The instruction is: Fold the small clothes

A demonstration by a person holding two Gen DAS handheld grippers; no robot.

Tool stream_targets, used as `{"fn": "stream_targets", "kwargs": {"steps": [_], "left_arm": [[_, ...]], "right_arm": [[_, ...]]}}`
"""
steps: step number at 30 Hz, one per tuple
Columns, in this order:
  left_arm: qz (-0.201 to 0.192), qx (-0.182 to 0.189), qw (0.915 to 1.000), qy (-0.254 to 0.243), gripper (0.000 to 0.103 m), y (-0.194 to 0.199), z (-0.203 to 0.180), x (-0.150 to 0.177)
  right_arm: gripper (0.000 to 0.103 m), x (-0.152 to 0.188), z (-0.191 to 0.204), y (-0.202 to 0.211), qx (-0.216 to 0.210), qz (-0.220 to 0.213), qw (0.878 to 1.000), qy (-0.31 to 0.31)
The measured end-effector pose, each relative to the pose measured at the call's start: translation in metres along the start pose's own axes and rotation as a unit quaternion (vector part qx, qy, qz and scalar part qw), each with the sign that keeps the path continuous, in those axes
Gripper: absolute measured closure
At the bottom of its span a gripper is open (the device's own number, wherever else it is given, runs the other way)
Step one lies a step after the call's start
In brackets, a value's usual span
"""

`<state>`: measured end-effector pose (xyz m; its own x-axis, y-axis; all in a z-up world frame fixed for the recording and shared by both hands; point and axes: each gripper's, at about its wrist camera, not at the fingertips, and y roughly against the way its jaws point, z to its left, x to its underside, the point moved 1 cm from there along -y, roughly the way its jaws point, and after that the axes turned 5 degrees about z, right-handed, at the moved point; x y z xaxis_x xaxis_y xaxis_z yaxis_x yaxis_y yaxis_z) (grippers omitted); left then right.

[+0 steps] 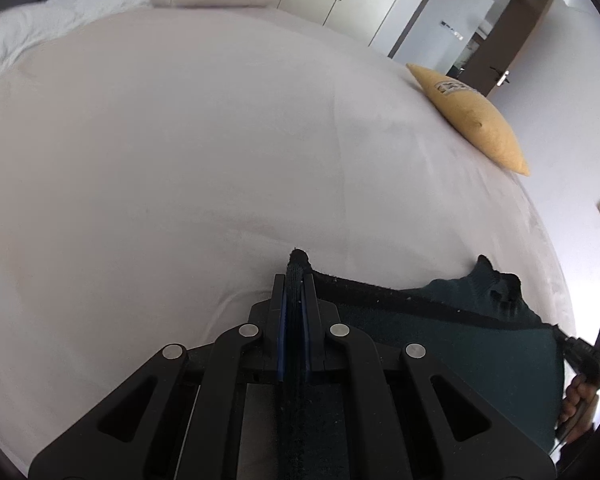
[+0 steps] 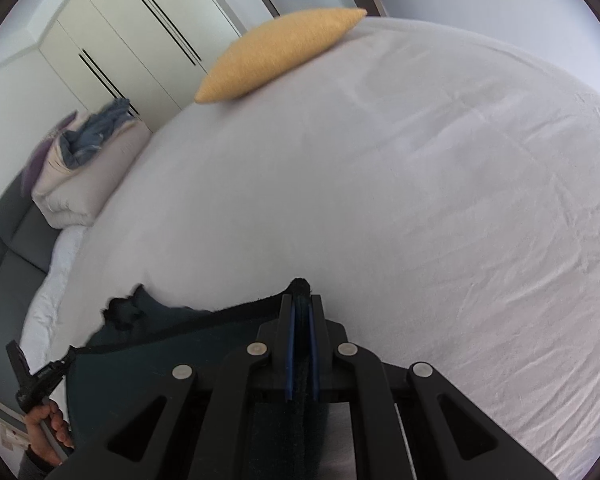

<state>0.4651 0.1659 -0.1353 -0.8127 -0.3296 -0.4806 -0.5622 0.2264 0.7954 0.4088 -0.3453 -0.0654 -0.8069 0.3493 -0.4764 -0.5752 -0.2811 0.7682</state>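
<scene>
Dark knit garment point(image 1: 452, 332) hangs stretched above the bed sheet point(image 1: 180, 160), its edge pinched by the left gripper point(image 1: 295, 276) and right gripper point(image 2: 301, 300). Uneven pull could slip a corner free, skewing the fold.

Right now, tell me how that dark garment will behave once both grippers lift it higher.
Likely floppy: the dark garment sags between the left gripper and right gripper. Probably light, since pinched corners alone carry it. Its knit-looking edge should resist slipping.
</scene>
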Motion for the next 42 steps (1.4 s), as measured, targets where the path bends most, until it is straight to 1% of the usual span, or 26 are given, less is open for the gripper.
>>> {"fn": "stream_targets", "kwargs": {"steps": [4, 6, 8, 9, 10, 11, 13, 15, 17, 18, 20, 22, 24, 27, 29, 31, 33, 34, 35, 36, 37, 38, 39, 40, 41, 42], "left_arm": [[0.006, -0.005, 1.0, -0.006, 0.095, -0.004, -0.001, 0.001], [0.011, 0.011, 0.9999, -0.004, 0.094, -0.002, 0.001, 0.0], [0.012, 0.017, 0.9998, 0.003, 0.093, 0.006, 0.005, 0.0], [0.014, 0.014, 0.9998, 0.005, 0.088, 0.009, 0.008, 0.001], [0.011, 0.009, 0.9999, 0.008, 0.077, 0.015, 0.011, 0.003], [0.004, 0.003, 1.0, 0.008, 0.072, 0.022, 0.013, 0.006], [-0.006, -0.009, 0.9999, 0.0, 0.071, 0.035, 0.013, 0.011], [-0.017, -0.008, 0.9998, -0.009, 0.07, 0.049, 0.01, 0.018], [-0.035, -0.009, 0.9992, -0.016, 0.055, 0.063, 0.007, 0.025], [-0.044, -0.011, 0.9989, -0.015, 0.053, 0.07, 0.006, 0.03], [-0.056, -0.01, 0.9984, -0.003, 0.052, 0.082, 0.007, 0.039], [-0.058, 0.001, 0.9983, 0.007, 0.052, 0.091, 0.007, 0.053], [-0.057, 0.002, 0.9983, -0.011, 0.052, 0.097, -0.001, 0.066], [-0.058, -0.008, 0.9971, -0.049, 0.052, 0.102, -0.016, 0.086], [-0.057, -0.009, 0.9965, -0.06, 0.052, 0.103, -0.02, 0.098], [-0.041, -0.013, 0.9966, -0.071, 0.052, 0.097, -0.018, 0.109], [-0.018, -0.047, 0.9959, -0.075, 0.052, 0.083, -0.011, 0.118], [-0.013, -0.046, 0.9964, -0.071, 0.051, 0.081, -0.007, 0.121], [-0.013, -0.027, 0.998, -0.056, 0.05, 0.081, 0.002, 0.125], [-0.014, -0.019, 0.9987, -0.046, 0.05, 0.083, 0.007, 0.126], [-0.012, -0.018, 0.9989, -0.042, 0.05, 0.084, 0.009, 0.126], [-0.012, -0.022, 0.9988, -0.042, 0.05, 0.088, 0.01, 0.126], [-0.013, -0.028, 0.9985, -0.045, 0.05, 0.091, 0.01, 0.127], [-0.014, -0.032, 0.9984, -0.045, 0.05, 0.095, 0.013, 0.128], [-0.017, -0.039, 0.9981, -0.044, 0.05, 0.1, 0.015, 0.128], [-0.024, -0.044, 0.9981, -0.037, 0.05, 0.109, 0.016, 0.131]], "right_arm": [[0.098, 0.0, -0.005, -0.007, -0.003, 0.002, 1.0, -0.004], [0.097, 0.0, -0.007, -0.004, -0.014, 0.004, 1.0, -0.006], [0.085, 0.001, -0.012, 0.005, -0.03, 0.007, 0.999, -0.026], [0.071, 0.001, -0.017, 0.013, -0.033, 0.001, 0.999, -0.04], [0.064, 0.003, -0.023, 0.022, -0.03, -0.01, 0.998, -0.054], [0.063, 0.004, -0.027, 0.031, -0.026, -0.021, 0.997, -0.065], [0.063, 0.01, -0.035, 0.049, -0.023, -0.031, 0.996, -0.082], [0.063, 0.021, -0.032, 0.066, -0.027, -0.037, 0.996, -0.071], [0.063, 0.031, -0.02, 0.076, -0.029, -0.034, 0.998, -0.046], [0.063, 0.039, -0.01, 0.08, -0.022, -0.029, 0.999, -0.025], [0.063, 0.05, 0.004, 0.084, -0.007, -0.028, 1.0, 0.006], [0.063, 0.061, 0.012, 0.085, 0.012, -0.024, 0.999, 0.027], [0.063, 0.077, 0.018, 0.083, 0.024, -0.019, 0.999, 0.04], [0.063, 0.095, 0.026, 0.083, 0.033, -0.015, 0.998, 0.059], [0.063, 0.107, 0.031, 0.089, 0.025, -0.029, 0.997, 0.066], [0.063, 0.113, 0.036, 0.097, -0.002, -0.039, 0.997, 0.068], [0.063, 0.121, 0.042, 0.095, -0.023, -0.025, 0.996, 0.081], [0.063, 0.125, 0.044, 0.091, -0.018, -0.016, 0.996, 0.088], [0.063, 0.128, 0.042, 0.087, -0.011, -0.008, 0.996, 0.089], [0.064, 0.13, 0.035, 0.082, -0.001, 0.0, 0.997, 0.079], [0.074, 0.131, 0.028, 0.08, 0.006, 0.002, 0.998, 0.07], [0.079, 0.134, 0.019, 0.079, 0.009, 0.0, 0.998, 0.059], [0.069, 0.135, 0.011, 0.081, 0.017, -0.003, 0.999, 0.051], [0.063, 0.135, 0.001, 0.084, 0.033, -0.009, 0.999, 0.036], [0.063, 0.136, -0.007, 0.09, 0.042, -0.016, 0.999, 0.023], [0.063, 0.137, -0.013, 0.094, 0.041, -0.018, 0.999, 0.013]]}}
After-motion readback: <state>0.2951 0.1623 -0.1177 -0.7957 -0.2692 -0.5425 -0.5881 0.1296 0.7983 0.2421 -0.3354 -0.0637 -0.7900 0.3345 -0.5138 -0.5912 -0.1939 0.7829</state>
